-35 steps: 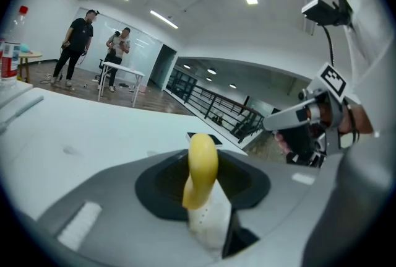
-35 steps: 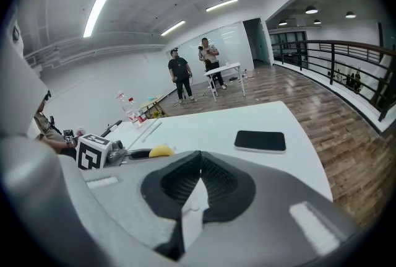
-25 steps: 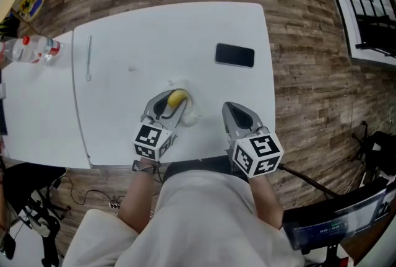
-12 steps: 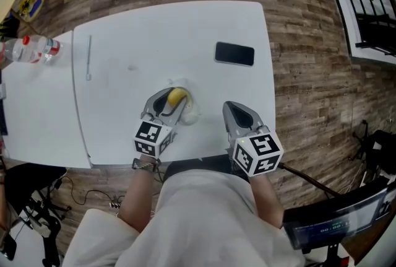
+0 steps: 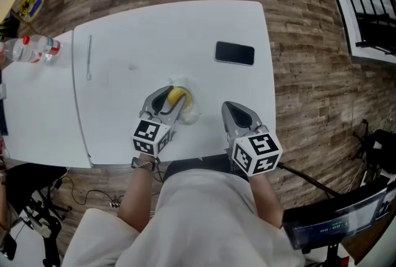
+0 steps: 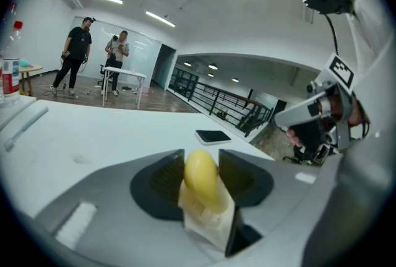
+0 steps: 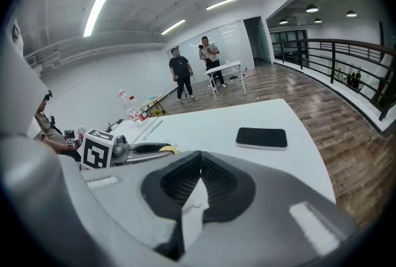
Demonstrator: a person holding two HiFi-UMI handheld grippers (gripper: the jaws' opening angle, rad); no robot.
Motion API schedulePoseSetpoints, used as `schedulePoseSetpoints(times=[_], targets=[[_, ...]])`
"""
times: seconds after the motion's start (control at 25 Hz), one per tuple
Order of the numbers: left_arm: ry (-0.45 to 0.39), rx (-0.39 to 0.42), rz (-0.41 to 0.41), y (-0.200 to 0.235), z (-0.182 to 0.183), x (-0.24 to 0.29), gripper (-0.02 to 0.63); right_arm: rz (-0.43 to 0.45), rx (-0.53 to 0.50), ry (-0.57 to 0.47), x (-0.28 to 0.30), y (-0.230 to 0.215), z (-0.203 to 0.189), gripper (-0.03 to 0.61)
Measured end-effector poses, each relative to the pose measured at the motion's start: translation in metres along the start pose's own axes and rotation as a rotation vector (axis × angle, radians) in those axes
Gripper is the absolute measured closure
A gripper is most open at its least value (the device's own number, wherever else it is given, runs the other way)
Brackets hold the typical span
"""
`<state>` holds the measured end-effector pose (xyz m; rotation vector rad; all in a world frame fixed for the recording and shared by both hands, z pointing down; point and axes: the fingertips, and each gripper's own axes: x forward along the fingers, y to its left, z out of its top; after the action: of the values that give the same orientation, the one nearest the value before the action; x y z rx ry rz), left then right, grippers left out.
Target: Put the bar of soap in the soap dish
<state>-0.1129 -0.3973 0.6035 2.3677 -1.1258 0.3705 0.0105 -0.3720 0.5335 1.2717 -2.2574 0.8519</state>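
The yellow bar of soap [image 5: 177,96] rests on the white soap dish [image 5: 189,113] near the table's front edge. In the left gripper view the soap [image 6: 201,174] stands on edge on the dish [image 6: 209,222]. My left gripper [image 5: 174,99] is around the soap, its black pads flanking it closely without a firm squeeze. My right gripper [image 5: 230,108] hovers to the right of the dish. Its pads meet at the tips, with nothing between them [image 7: 200,158].
A black phone [image 5: 234,54] lies at the white table's [image 5: 154,36] far right. A white stick [image 5: 89,56] lies at the far left. A water bottle [image 5: 31,49] lies on the adjoining table. Two people stand far off in the room.
My left gripper's marker cube has shifted very slightly toward me and leftward. The soap, the dish and my right gripper have kept their places.
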Motion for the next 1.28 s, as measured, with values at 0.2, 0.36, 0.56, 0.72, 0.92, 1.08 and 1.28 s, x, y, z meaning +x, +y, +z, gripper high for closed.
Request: schedulePoseSetpoints(times=[0.2,0.36,0.56,0.72,0.92,1.08,1.28], targets=[[-0.012,-0.014,0.009,0.004,0.002,-0.001,0.428,0.004,-0.001,0.003,0.002,0.002,-0.001,0.575],[-0.015,-0.017,0.013,0.004,0.002,-0.002,0.431,0.004,-0.001,0.003,0.001,0.001,-0.001,0.575],[-0.014,-0.018,0.017,0.003,0.001,-0.003,0.434,0.006,0.0,0.003,0.001,0.001,-0.001,0.575],[-0.014,-0.019,0.023,0.004,0.001,-0.004,0.439,0.009,-0.001,0.003,0.001,0.002,-0.002,0.575],[-0.009,-0.017,0.04,0.005,0.001,-0.005,0.451,0.014,-0.001,0.003,0.001,0.002,-0.002,0.575],[-0.009,-0.002,0.061,0.004,0.002,-0.007,0.473,0.019,-0.003,-0.002,-0.002,0.001,-0.003,0.575],[-0.006,0.031,0.094,0.0,0.009,-0.012,0.5,0.027,-0.01,-0.012,-0.007,0.002,-0.002,0.575]])
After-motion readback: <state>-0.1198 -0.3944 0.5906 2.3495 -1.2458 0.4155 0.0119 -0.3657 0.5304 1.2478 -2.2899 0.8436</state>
